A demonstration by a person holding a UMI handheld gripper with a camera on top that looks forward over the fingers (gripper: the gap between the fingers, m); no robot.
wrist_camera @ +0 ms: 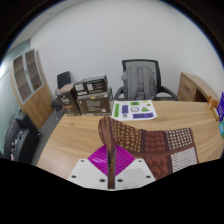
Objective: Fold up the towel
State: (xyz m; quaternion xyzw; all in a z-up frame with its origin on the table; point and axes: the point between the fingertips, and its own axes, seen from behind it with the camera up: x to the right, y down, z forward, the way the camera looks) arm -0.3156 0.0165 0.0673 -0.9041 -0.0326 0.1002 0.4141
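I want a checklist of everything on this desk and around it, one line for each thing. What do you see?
Surface: wooden table, mostly bare near the fingers.
Job's things: patterned brown towel, lifted and draped over the fingers.
Clutter: cardboard boxes at the far edge; a white sheet with green and purple marks.
Grippers: hand-held gripper, fingers shut on the towel, a magenta pad showing.
Cables: nothing seen.
Surroundings: grey office chair behind the table, wooden cabinet, black chair, white wall.

2 fingers (118,172) closed, magenta pads pressed together.
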